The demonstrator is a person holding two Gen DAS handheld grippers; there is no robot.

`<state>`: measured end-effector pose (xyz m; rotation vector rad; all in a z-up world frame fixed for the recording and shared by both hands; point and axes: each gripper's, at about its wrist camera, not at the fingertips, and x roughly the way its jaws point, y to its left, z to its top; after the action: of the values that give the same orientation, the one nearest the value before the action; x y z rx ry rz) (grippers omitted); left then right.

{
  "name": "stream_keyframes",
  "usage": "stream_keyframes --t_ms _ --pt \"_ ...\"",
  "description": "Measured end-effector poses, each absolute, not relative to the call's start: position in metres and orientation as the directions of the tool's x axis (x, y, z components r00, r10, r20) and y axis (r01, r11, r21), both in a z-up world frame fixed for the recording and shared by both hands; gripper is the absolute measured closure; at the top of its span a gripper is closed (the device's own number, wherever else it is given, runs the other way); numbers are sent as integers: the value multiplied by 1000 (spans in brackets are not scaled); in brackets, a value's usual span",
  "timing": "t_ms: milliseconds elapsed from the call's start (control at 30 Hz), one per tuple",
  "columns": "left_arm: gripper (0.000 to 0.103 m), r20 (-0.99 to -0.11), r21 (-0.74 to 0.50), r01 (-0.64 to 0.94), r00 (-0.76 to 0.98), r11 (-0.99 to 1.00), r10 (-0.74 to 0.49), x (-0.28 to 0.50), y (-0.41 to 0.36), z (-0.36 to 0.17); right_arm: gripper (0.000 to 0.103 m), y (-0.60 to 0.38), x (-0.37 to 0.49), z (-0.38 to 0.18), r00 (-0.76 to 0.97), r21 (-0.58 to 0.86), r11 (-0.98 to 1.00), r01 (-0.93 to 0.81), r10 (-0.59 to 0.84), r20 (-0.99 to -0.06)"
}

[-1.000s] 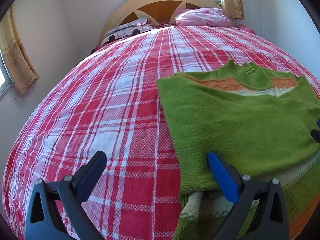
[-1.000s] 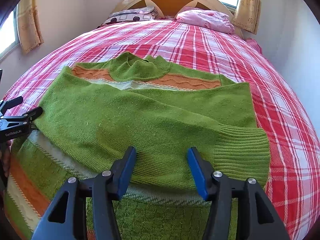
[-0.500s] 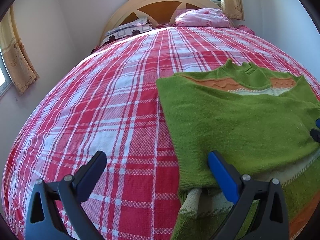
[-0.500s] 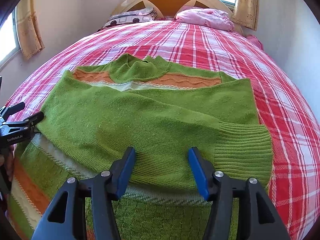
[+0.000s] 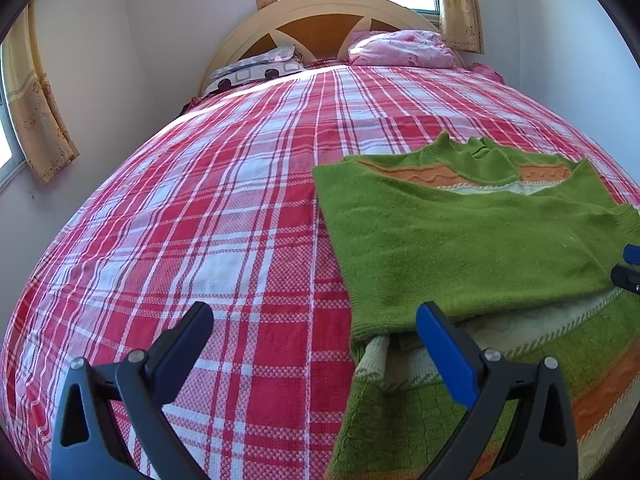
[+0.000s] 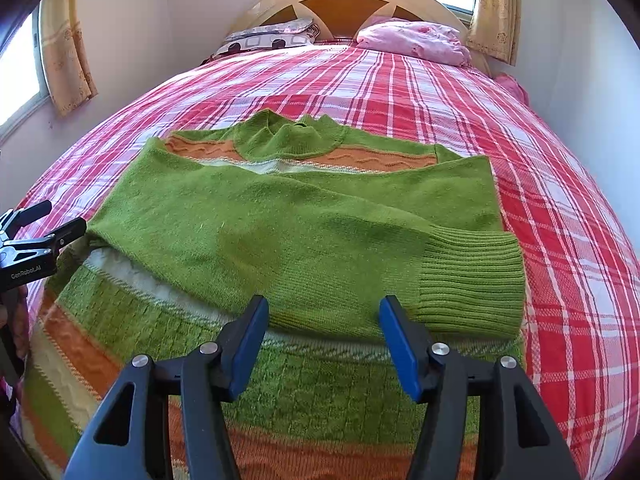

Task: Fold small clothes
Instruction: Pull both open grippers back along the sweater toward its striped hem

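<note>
A green sweater [image 6: 304, 232] with orange and cream stripes lies flat on the red plaid bed [image 6: 460, 96], collar toward the headboard. Both sleeves are folded across its chest; the ribbed cuff [image 6: 472, 276] lies at the right. My right gripper [image 6: 322, 312] is open and empty, just above the sweater's lower half. My left gripper [image 5: 314, 320] is open and empty at the sweater's left edge [image 5: 440, 236], one finger over the bedspread, the other over the sweater. It also shows in the right wrist view [image 6: 60, 224] at the far left.
A wooden headboard [image 6: 352, 0], a patterned pillow [image 6: 268, 40] and a pink bundle of bedding [image 6: 416, 42] are at the far end. Walls and curtained windows flank the bed. Bare plaid bedspread [image 5: 200, 220] stretches left of the sweater.
Both grippers have drawn back slightly toward the near edge. They stay open and the sweater has not moved.
</note>
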<state>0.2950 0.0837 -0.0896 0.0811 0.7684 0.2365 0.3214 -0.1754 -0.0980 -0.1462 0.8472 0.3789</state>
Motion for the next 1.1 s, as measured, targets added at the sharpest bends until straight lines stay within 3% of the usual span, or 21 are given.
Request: stream_keyframes --t_ms 767,1100 --pt "0 -640 118 -97 754 988 150 196 68 -55 42 -179 208 -83 546 50 869 -492 353 -760" --pt "0 -677 98 -30 731 995 89 142 64 -58 42 -202 161 -87 542 27 872 -489 328 -774"
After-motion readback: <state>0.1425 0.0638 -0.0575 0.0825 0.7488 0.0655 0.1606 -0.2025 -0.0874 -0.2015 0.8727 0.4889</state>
